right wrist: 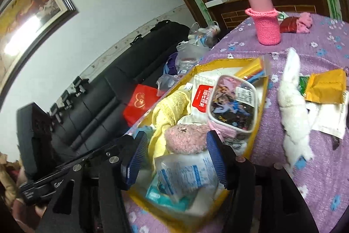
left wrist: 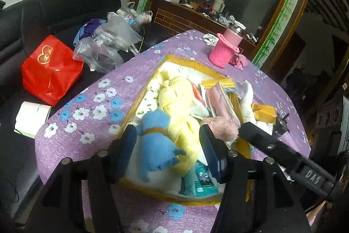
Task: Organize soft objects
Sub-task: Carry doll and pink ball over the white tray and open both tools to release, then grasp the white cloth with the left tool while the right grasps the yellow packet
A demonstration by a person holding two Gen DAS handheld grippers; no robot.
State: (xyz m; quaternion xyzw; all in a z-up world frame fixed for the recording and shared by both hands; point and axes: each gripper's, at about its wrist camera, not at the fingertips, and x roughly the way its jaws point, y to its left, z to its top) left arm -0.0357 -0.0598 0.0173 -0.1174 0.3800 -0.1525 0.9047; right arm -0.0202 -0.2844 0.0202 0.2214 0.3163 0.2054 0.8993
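Left wrist: fuzzy blue plush (left wrist: 158, 139), ribbed yellow towel (left wrist: 174, 97), shallow tray (left wrist: 189, 61)

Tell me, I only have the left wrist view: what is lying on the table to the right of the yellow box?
Observer: A white fluffy toy lies on the purple tablecloth, outside the box.
Operator: Anything beyond it?
Observer: A yellow packet sits just past the toy, next to some white paper.
Operator: What is between the right hand-held gripper's fingers?
Observer: The right hand-held gripper is open over the box, with a pink fuzzy item and a clear plastic packet between its fingers, neither squeezed.
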